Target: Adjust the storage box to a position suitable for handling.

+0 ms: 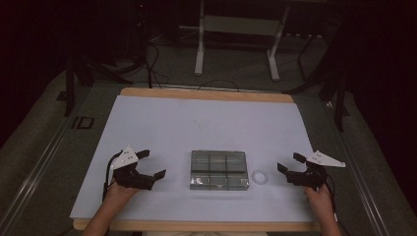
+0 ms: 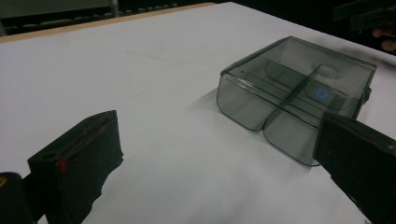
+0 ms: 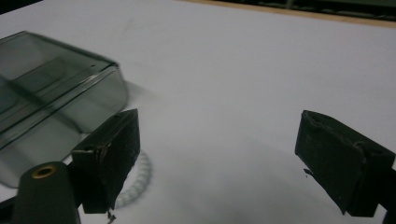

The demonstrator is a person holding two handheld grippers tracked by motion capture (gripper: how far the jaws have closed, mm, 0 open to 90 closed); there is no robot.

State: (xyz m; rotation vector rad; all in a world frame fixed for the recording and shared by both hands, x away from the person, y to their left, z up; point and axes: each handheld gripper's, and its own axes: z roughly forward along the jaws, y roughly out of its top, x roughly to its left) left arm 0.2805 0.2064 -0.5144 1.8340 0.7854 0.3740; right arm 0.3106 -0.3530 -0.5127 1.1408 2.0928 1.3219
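Note:
A clear grey plastic box point(image 1: 219, 169) with inner dividers sits closed on the white table cover, near the front middle. The same box point(image 2: 294, 93) lies ahead of my left gripper's jaws and the box point(image 3: 51, 88) fills the left of the right gripper view. A small white coiled ring point(image 1: 259, 177) lies just right of the box; the ring point(image 3: 135, 179) peeks out behind my right gripper's left jaw. My left gripper point(image 1: 153, 165) stands open left of the box, nothing between its jaws. My right gripper point(image 1: 288, 163) stands open right of the ring, also holding nothing.
The white cover point(image 1: 206, 123) lies on a wooden tabletop whose edge point(image 1: 206, 93) shows at the back. Beyond the table stand white frame legs point(image 1: 199, 54) and dark cables on the floor.

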